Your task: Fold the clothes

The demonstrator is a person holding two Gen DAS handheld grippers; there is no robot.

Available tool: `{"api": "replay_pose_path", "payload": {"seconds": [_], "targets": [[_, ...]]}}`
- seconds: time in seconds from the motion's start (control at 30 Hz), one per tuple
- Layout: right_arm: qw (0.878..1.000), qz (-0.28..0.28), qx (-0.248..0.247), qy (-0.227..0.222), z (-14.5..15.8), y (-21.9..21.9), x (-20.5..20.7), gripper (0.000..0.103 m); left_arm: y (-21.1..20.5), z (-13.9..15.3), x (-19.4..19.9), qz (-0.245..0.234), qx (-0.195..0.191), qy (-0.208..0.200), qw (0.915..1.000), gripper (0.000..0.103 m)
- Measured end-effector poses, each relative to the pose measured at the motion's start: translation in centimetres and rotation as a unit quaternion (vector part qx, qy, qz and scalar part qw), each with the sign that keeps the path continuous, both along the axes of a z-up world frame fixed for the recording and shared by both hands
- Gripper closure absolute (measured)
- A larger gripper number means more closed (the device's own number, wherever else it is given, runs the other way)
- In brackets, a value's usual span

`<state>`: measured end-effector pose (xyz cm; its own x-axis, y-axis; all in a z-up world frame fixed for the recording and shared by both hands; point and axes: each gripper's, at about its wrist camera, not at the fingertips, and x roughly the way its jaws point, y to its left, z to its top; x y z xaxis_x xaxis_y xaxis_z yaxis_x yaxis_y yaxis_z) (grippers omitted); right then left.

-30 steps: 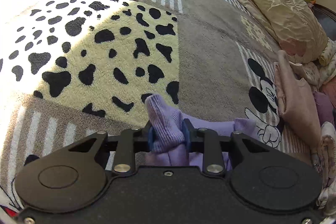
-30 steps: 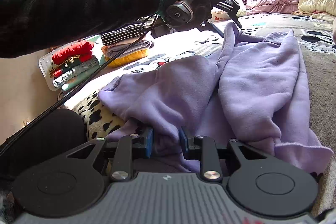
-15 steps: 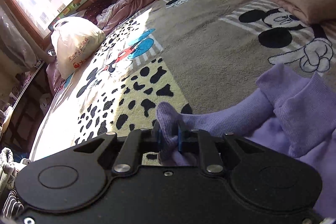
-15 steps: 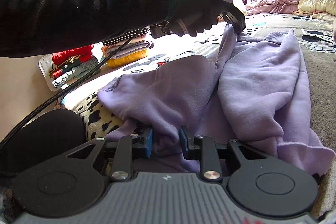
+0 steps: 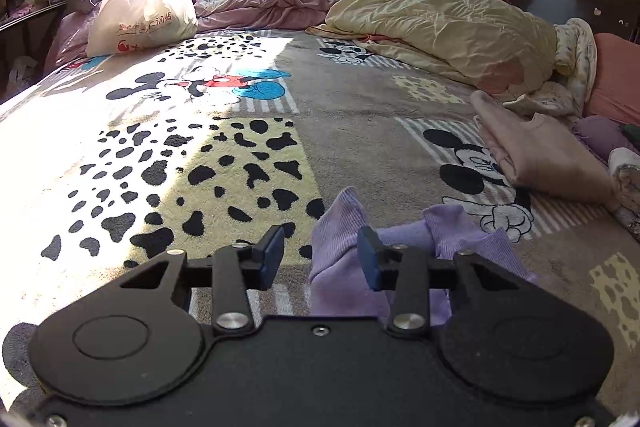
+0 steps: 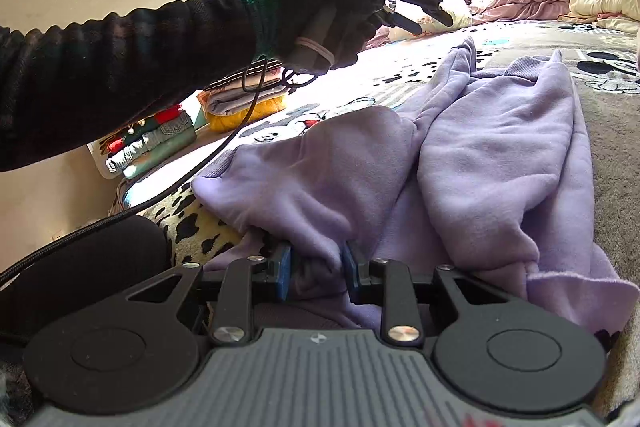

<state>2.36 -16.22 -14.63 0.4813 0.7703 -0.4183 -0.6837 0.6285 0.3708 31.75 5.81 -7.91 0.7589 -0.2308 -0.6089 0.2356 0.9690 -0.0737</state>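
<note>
Now your left gripper (image 5: 320, 255) gapes wide, holding nothing, beside the ribbed cuff of the crumpled lilac fleece sweatshirt (image 6: 460, 163) on the cartoon-print blanket (image 5: 360, 131); your right gripper (image 6: 316, 267) pinches its near hem; smoothing flat likely comes next.

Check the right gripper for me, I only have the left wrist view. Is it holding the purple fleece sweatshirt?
Observer: Yes. The right gripper is shut on a bunched fold of the purple fleece sweatshirt.
Operator: Where's my left gripper relative to the cloth?
Observer: The left gripper hangs in the air above the sleeve cuff, jaws apart, touching nothing.
Operator: Any finished pieces?
Observer: Stacks of folded clothes sit beyond the sweatshirt, to the left.
</note>
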Motion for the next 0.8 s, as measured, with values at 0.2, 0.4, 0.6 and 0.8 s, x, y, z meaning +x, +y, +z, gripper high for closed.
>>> {"api": "replay_pose_path", "payload": {"seconds": [0.2, 0.4, 0.6, 0.8], "targets": [[1.0, 0.01, 0.005, 0.003, 0.0, -0.1, -0.2, 0.073, -2.5, -3.8, 3.4, -0.038, -0.042, 0.067, 0.9962, 0.083], [1.0, 0.016, 0.007, 0.01, -0.1, -0.1, -0.1, 0.073, -5.7, -4.9, 4.5, -0.069, 0.001, 0.072, 0.995, 0.083], [1.0, 0.017, 0.01, 0.012, -0.2, -0.3, 0.0, 0.073, -2.1, -1.9, 0.9, -0.066, -0.019, 0.017, 0.9975, 0.083], [1.0, 0.016, 0.012, 0.015, -0.2, -0.4, 0.1, 0.073, -3.5, -3.9, 1.2, -0.093, 0.059, 0.018, 0.9938, 0.083]]}}
